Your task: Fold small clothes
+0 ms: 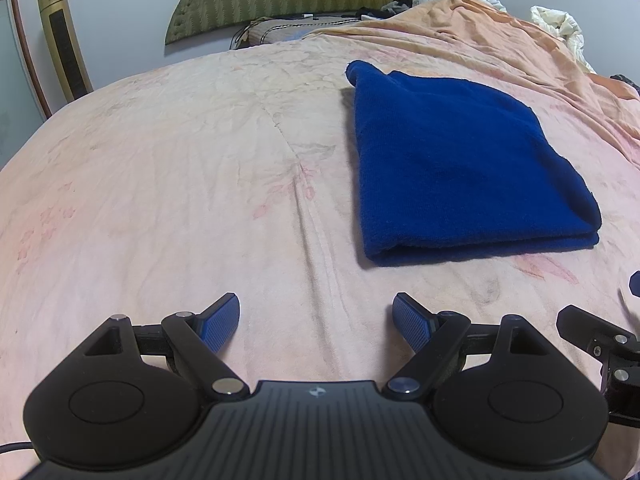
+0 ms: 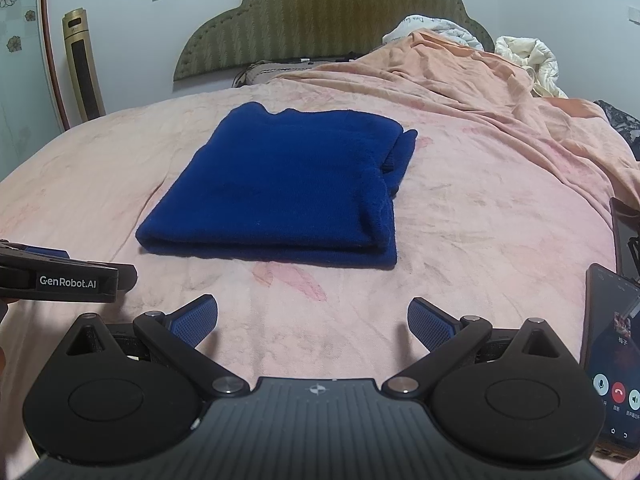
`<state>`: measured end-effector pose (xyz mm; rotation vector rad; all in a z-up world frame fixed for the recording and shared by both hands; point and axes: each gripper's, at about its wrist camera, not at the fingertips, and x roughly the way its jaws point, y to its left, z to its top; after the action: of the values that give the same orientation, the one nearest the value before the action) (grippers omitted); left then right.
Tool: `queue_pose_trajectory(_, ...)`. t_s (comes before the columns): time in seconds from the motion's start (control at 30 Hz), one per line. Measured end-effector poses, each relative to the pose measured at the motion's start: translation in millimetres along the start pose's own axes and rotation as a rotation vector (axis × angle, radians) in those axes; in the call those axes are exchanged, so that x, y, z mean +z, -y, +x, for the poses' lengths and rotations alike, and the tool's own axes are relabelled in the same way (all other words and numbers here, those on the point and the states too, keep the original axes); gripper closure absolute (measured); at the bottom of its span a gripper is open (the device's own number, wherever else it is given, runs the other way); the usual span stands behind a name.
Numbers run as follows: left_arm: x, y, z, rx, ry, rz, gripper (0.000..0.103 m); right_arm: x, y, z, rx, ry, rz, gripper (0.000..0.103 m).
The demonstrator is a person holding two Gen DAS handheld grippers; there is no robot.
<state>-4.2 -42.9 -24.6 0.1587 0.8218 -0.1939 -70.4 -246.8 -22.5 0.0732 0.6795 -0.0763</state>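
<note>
A dark blue knitted garment (image 1: 460,164) lies folded into a flat rectangle on the pink bed sheet (image 1: 180,184). In the right wrist view the garment (image 2: 288,184) lies straight ahead, with a bunched sleeve at its right edge. My left gripper (image 1: 316,320) is open and empty, low over the sheet, with the garment ahead to its right. My right gripper (image 2: 312,322) is open and empty, a short way in front of the garment's near fold. The left gripper's body (image 2: 64,278) shows at the left of the right wrist view.
A phone (image 2: 614,356) with a lit call screen lies at the right. A crumpled orange blanket (image 2: 460,80) and white bedding (image 2: 528,60) are heaped at the far right by the green headboard (image 2: 332,16). A gold tower fan (image 2: 82,64) stands by the wall at left.
</note>
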Motion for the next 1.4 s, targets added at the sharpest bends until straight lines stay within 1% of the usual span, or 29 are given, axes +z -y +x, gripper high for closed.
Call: queue_pose_trajectory(1.4, 1.3, 3.5, -3.3, 0.007, 0.007, 0.016, 0.019, 0.2, 8.6, -2.1, -0.003, 0.006, 0.019, 0.000)
